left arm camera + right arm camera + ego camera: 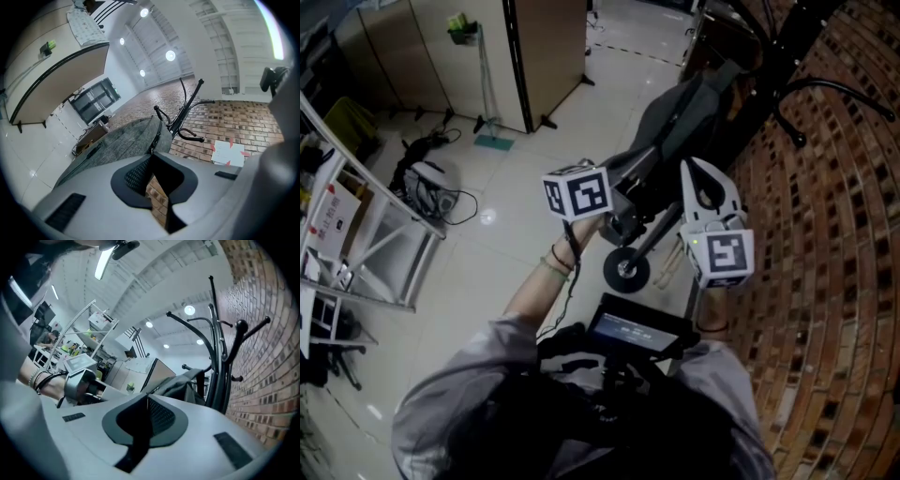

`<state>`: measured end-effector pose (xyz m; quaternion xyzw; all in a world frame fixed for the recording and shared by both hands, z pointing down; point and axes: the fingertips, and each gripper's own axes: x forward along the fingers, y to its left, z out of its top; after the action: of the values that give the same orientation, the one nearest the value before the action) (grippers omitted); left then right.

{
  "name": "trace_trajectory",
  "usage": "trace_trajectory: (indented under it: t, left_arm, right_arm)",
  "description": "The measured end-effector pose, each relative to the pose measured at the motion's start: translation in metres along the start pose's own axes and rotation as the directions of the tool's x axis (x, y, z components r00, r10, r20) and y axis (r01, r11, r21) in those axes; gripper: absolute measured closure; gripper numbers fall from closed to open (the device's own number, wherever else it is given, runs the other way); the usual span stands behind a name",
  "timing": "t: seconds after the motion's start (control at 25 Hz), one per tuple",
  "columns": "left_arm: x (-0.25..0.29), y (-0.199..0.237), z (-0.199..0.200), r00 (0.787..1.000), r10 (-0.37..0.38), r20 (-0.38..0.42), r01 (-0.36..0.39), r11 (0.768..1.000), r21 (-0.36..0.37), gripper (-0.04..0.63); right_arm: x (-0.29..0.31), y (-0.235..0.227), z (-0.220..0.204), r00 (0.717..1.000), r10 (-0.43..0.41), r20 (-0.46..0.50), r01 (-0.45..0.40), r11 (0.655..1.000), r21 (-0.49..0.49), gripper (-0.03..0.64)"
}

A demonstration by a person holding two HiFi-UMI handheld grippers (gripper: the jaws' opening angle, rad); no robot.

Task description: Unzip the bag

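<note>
The bag is a long grey one of flecked woven fabric. It hangs off the floor on a black coat rack close beside the brick wall, slanting in the head view from the rack at upper right down toward lower left. In the left gripper view the bag fills the middle ground. A black zipper runs along its ridge and looks closed over the stretch that shows. A second short dark zip lies on its flat side. In the right gripper view the bag appears darker and droops in folds beside the rack's pole.
</note>
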<state>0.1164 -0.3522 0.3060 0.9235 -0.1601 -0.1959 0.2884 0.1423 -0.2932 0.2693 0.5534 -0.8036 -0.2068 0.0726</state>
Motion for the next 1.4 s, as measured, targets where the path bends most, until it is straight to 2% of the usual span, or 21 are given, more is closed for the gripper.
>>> trace_trajectory:
  t: [0.12, 0.24, 0.36, 0.64, 0.72, 0.8, 0.92, 1.16, 1.4]
  left_arm:
    - [-0.002, 0.000, -0.002, 1.000, -0.004, -0.007, 0.004, 1.000, 0.013, 0.580]
    - [-0.003, 0.003, -0.004, 1.000, -0.004, -0.006, 0.004, 1.000, 0.017, 0.581]
    - [-0.006, 0.002, -0.003, 1.000, 0.001, 0.010, -0.001, 1.000, 0.020, 0.581]
    - [-0.014, 0.007, -0.010, 1.000, 0.006, 0.028, -0.005, 0.999, -0.033, 0.581]
    - [-0.016, 0.011, -0.013, 0.999, 0.013, 0.029, -0.012, 0.999, -0.037, 0.581]
    - [-0.017, 0.011, -0.015, 0.999, 0.012, 0.032, -0.011, 0.999, -0.040, 0.581]
    - [-0.016, 0.007, -0.015, 0.999, 0.003, 0.034, -0.002, 0.999, -0.041, 0.581]
    - [-0.017, 0.008, -0.016, 0.999, 0.016, 0.032, -0.015, 1.000, -0.025, 0.581]
    - [-0.024, 0.015, -0.025, 0.999, 0.026, 0.029, -0.024, 0.999, -0.048, 0.581]
  right_arm:
    - [0.014, -0.003, 0.012, 1.000, 0.008, -0.013, -0.009, 0.995, -0.102, 0.609]
    - [0.027, 0.000, 0.013, 0.995, -0.005, -0.102, -0.014, 0.982, -0.189, 0.512]
    - [0.037, 0.001, 0.011, 0.992, -0.014, -0.126, -0.020, 0.965, -0.262, 0.511]
    - [0.045, -0.002, 0.013, 0.985, -0.023, -0.169, -0.040, 0.931, -0.362, 0.511]
    - [0.047, 0.002, 0.016, 0.980, -0.037, -0.197, -0.054, 0.897, -0.438, 0.504]
    - [0.052, 0.006, 0.014, 0.971, -0.062, -0.231, -0.073, 0.844, -0.532, 0.476]
    - [0.058, 0.010, 0.006, 0.957, -0.097, -0.274, -0.101, 0.774, -0.625, 0.474]
    - [0.065, 0.013, -0.006, 0.947, -0.072, -0.314, -0.166, 0.725, -0.668, 0.474]
    - [0.069, 0.017, -0.012, 0.940, -0.097, -0.327, -0.179, 0.674, -0.717, 0.474]
